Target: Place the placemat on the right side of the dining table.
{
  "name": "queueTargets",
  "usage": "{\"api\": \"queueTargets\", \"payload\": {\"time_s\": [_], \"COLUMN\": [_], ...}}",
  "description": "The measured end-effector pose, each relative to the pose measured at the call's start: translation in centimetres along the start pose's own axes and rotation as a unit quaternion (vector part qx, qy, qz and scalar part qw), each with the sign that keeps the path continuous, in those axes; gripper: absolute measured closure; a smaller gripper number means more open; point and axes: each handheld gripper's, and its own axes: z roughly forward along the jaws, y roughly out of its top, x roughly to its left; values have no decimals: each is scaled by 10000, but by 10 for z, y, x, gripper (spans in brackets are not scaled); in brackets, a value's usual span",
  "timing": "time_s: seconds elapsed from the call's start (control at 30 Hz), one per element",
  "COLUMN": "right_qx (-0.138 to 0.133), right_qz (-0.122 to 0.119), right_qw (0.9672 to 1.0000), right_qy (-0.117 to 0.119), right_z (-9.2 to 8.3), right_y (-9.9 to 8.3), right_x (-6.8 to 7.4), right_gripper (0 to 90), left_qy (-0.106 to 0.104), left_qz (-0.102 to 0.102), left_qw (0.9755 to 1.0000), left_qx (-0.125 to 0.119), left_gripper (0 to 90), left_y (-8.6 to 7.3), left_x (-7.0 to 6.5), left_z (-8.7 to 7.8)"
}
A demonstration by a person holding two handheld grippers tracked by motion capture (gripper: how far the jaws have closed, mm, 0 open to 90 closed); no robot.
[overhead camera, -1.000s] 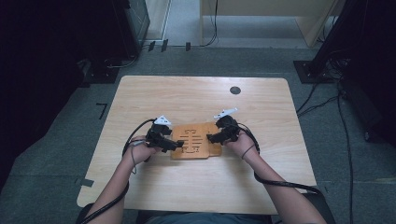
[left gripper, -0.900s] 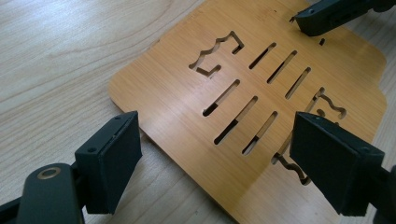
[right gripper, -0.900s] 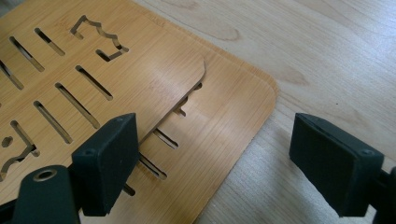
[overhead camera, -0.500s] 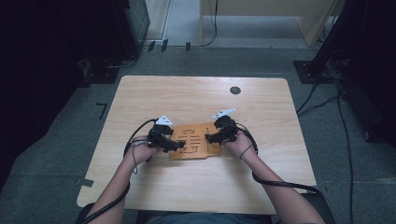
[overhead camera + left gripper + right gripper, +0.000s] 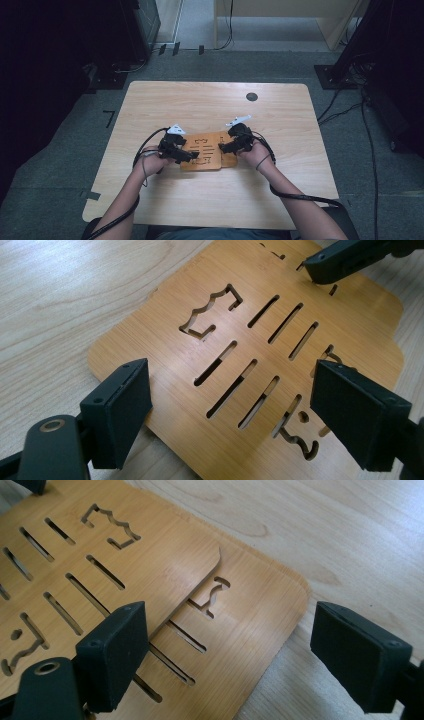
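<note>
You had both grippers down at the stacked bamboo boards (image 5: 207, 152) near the middle of the table (image 5: 210, 107). Your left gripper (image 5: 227, 410) stood with its jaws spread wide over the upper board (image 5: 260, 340), the slotted face between them but not pinched. Your right gripper (image 5: 245, 652) was likewise wide, one jaw over the upper board's edge, the other past the lower board (image 5: 250, 615), above bare tabletop.
</note>
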Motion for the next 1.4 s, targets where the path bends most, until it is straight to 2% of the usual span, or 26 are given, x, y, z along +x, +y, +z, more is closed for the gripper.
{"api": "queueTargets", "payload": {"time_s": [0.1,0.17,0.2,0.37,0.7,0.97,1.13,1.4], "right_qx": [-28,-64,-104,-163,-29,142,156,206], "right_qz": [31,-39,-52,-43,79,28,-20,31], "right_qw": [10000,10000,9999,9997,9995,9990,9987,9978], "right_qy": [4,23,97,184,291,419,487,630], "right_z": [-3,-5,-7,-10,-9,-3,0,4], "right_y": [2,4,6,9,10,10,10,11], "right_x": [2,3,4,6,11,18,22,28], "right_gripper": [155,155,155,154,155,166,174,224], "left_qy": [-13,-5,-2,-37,-32,-46,-62,-82], "left_qz": [-17,-23,-26,-102,-105,-117,-122,-146], "left_qw": [10000,10000,10000,9999,9999,9999,9999,9998], "left_qx": [-5,53,88,43,43,59,69,56], "left_gripper": [157,157,157,157,157,156,156,156], "left_y": [-1,-1,-2,-3,-3,-3,-3,-2], "left_x": [1,1,1,2,2,1,1,0], "left_z": [0,1,2,2,2,2,2,2]}}
